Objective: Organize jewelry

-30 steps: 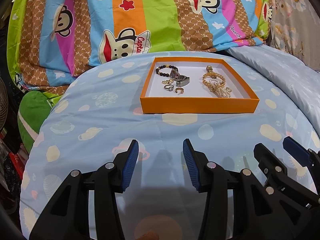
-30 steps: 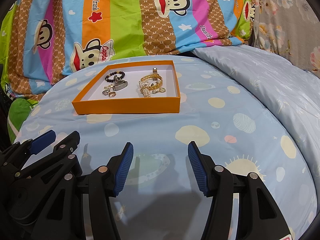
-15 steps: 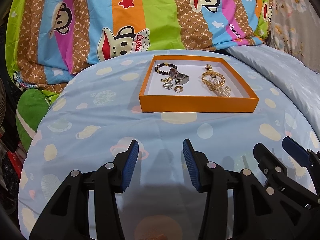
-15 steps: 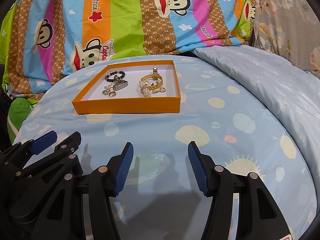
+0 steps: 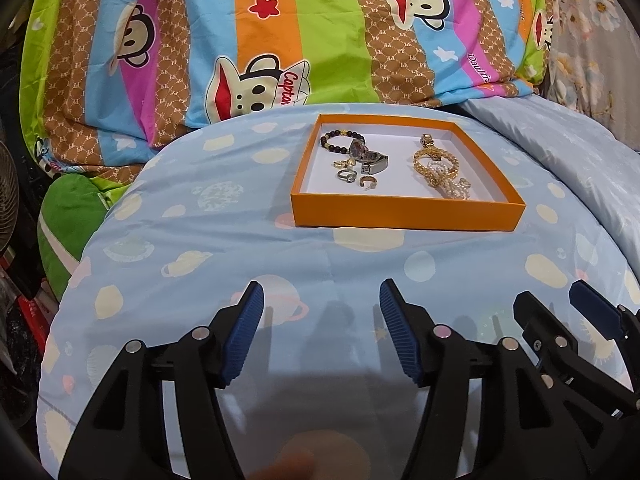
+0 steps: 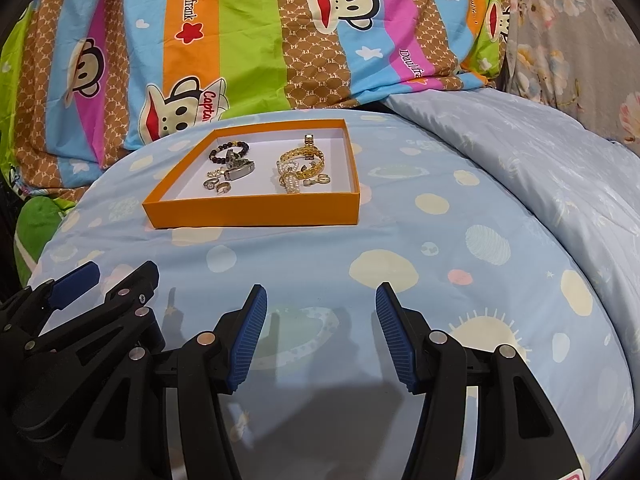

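Note:
An orange tray (image 5: 406, 213) (image 6: 256, 210) with a white floor lies on the light blue patterned bedspread. Inside are a dark bead bracelet (image 5: 340, 140) (image 6: 228, 150), a silver watch (image 5: 370, 159) (image 6: 240, 171), several small rings (image 5: 352, 174) (image 6: 216, 185) and a heap of gold and pearl bracelets (image 5: 438, 170) (image 6: 300, 168). My left gripper (image 5: 322, 300) hovers well short of the tray, its jaws opening with nothing between them. My right gripper (image 6: 321, 300) is open and empty, also short of the tray. Each gripper shows at the edge of the other's view.
A bright striped cartoon-monkey blanket (image 5: 280, 40) (image 6: 260, 32) rises behind the tray. A plain pale blue quilt (image 6: 540, 152) lies folded at the right, with floral fabric (image 6: 580, 20) behind. A green cushion (image 5: 68, 220) sits past the bed's left edge.
The left gripper's jaws have spread wider apart. The right gripper and the tray with its jewelry look the same.

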Demonstrator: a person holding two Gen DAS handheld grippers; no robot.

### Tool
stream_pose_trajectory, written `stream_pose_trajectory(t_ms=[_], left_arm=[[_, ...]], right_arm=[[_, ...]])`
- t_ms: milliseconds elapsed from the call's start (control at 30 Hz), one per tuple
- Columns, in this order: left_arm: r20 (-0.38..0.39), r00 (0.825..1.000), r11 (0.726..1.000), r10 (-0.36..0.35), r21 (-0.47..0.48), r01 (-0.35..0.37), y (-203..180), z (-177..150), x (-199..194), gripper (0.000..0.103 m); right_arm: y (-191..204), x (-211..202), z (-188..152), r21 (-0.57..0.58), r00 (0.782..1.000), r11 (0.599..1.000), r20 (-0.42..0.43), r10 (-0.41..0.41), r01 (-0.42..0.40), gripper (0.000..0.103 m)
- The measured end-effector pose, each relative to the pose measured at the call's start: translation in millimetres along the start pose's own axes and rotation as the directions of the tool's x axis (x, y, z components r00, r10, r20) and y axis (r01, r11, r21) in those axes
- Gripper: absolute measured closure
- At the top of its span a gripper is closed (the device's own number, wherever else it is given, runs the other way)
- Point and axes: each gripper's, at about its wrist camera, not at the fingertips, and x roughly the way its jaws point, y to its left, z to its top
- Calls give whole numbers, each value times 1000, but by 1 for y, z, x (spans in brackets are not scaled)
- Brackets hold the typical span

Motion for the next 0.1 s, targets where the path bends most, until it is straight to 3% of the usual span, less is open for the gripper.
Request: stream_pose_trajectory(t_ms=[100], left_arm=[[8, 1000, 1000, 1, 0, -1, 0, 0, -1, 45]], right_arm=[[0, 0, 0, 0, 1000, 1000, 0, -1, 1, 47]])
